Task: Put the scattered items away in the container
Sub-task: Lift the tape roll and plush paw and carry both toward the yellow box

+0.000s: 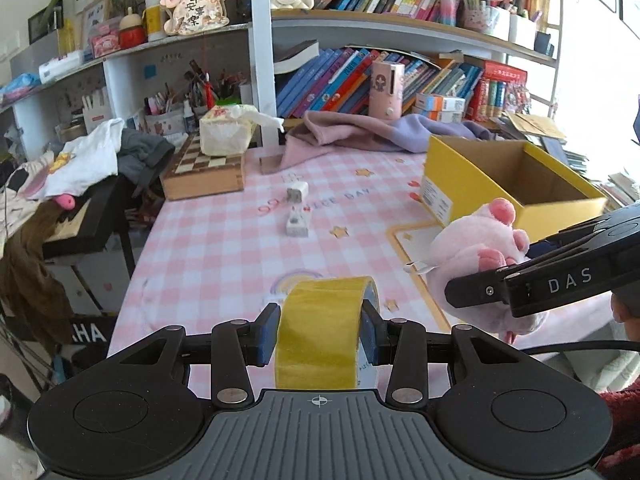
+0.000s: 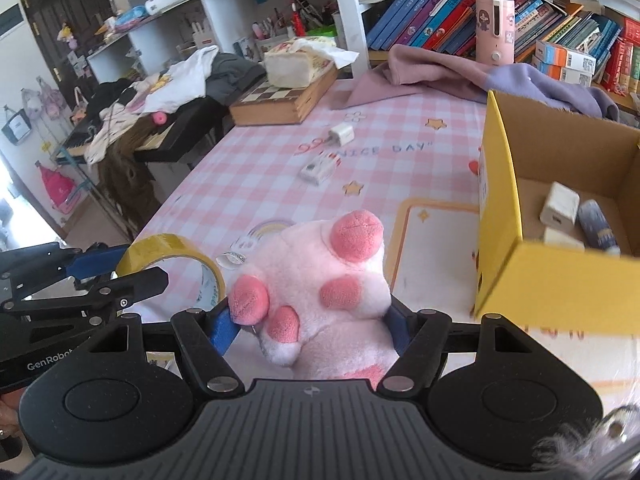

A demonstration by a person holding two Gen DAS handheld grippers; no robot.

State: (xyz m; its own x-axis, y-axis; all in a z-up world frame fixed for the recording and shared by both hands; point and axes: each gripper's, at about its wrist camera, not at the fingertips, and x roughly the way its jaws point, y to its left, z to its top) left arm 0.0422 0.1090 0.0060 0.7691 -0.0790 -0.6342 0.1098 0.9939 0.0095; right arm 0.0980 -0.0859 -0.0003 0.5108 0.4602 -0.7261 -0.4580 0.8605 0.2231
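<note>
Left wrist view: left gripper (image 1: pixel 320 330) angled downward over the pink checked tablecloth (image 1: pixel 224 248), its blue pads clamped on either side of a roll of yellow tape (image 1: pixel 320 328), which stands on edge between them, clear of the cloth. Right gripper (image 1: pixel 472 292) enters from the right edge, pointing left, gripping a pink plush toy (image 1: pixel 476 256); the toy's paw pads face the camera. Yellow cardboard box (image 1: pixel 460 184) sits on the table to the right, beyond the plush, open top. Two small white chargers still on the cloth: one (image 1: pixel 298 192) farther off, one (image 1: pixel 297 226) nearer, both mid-table, well apart from the box.

Right wrist view: right gripper (image 2: pixel 310 324) tilted down, jaws at a moderate width and closed against the plush toy (image 2: pixel 320 280), which fills the gap between the blue pads. Left gripper (image 2: pixel 132 276) visible at the left edge with the tape roll (image 2: pixel 168 256) in its grip. Box wall (image 2: pixel 496 208) just right of the plush; inside lie a white block (image 2: pixel 560 204), a second white piece (image 2: pixel 562 238) and a dark blue tube (image 2: pixel 598 224). Chargers (image 2: pixel 342 135) and (image 2: pixel 318 168) lie on the cloth ahead.
</note>
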